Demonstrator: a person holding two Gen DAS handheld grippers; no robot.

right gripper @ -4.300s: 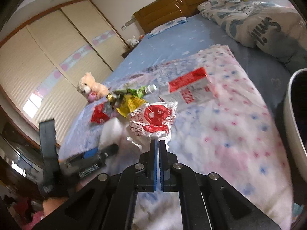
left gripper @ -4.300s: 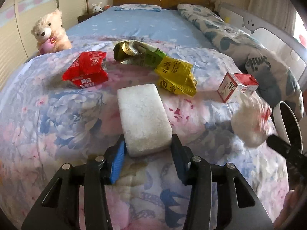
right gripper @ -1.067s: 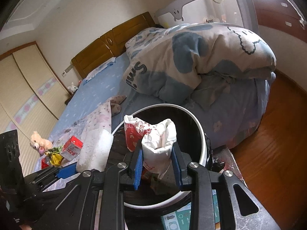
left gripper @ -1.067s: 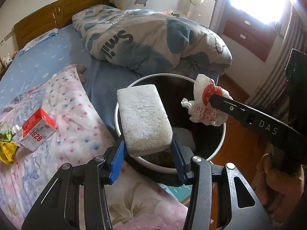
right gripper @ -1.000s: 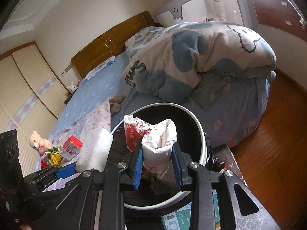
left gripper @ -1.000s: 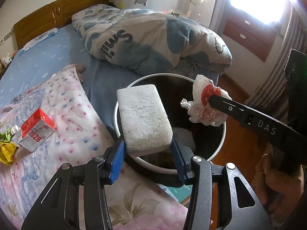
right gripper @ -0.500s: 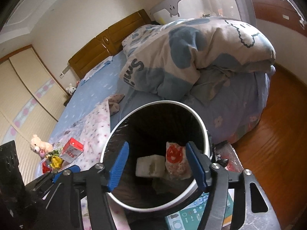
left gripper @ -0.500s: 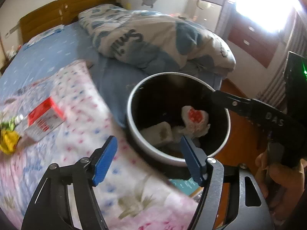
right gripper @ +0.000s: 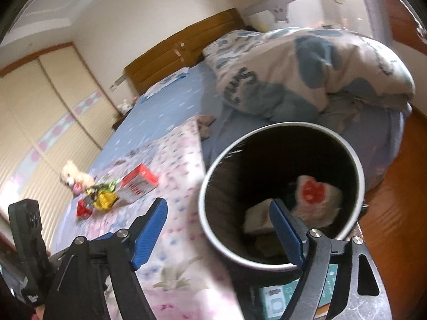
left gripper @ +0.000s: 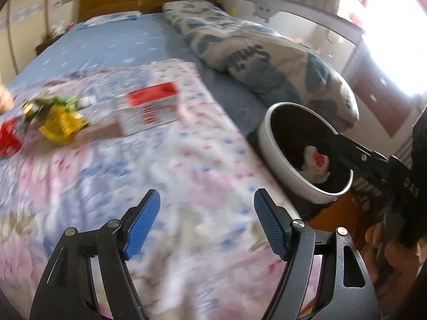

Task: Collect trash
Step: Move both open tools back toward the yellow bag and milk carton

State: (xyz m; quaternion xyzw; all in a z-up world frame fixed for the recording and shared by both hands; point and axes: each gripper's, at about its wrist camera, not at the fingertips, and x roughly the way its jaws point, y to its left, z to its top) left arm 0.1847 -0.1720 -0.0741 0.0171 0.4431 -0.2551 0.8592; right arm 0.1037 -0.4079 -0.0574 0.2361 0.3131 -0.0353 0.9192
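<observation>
My left gripper [left gripper: 206, 194] hovers over the flowered bedspread, jaws opening, nothing between them. My right gripper [right gripper: 217, 202] hangs over the near rim of the white trash bin [right gripper: 359, 170], jaws also opening and empty. One of its fingers [left gripper: 347, 146] reaches across the bin [left gripper: 272, 146] in the left wrist view. Inside the bin lie a white foam block [right gripper: 257, 217] and a crumpled white-and-red wrapper [right gripper: 316, 197] [left gripper: 316, 164]. Further up the bed are a red-and-white carton [left gripper: 149, 106] [right gripper: 138, 184], a yellow wrapper [left gripper: 62, 125] [right gripper: 105, 200], a green wrapper [left gripper: 58, 102] and a red packet [left gripper: 8, 140] [right gripper: 84, 209].
A rolled blue-and-white duvet [left gripper: 267, 61] lies along the bed behind the bin. A teddy bear [right gripper: 73, 177] sits beyond the wrappers. Wooden floor [right gripper: 400, 213] lies right of the bin, and a teal box [right gripper: 280, 298] beneath it. A hand [left gripper: 387, 253] holds the right gripper.
Both grippers opened, and the foam block and the crumpled wrapper dropped into the bin. The left gripper then swung left from the bin to over the bedspread; the right shifted left too.
</observation>
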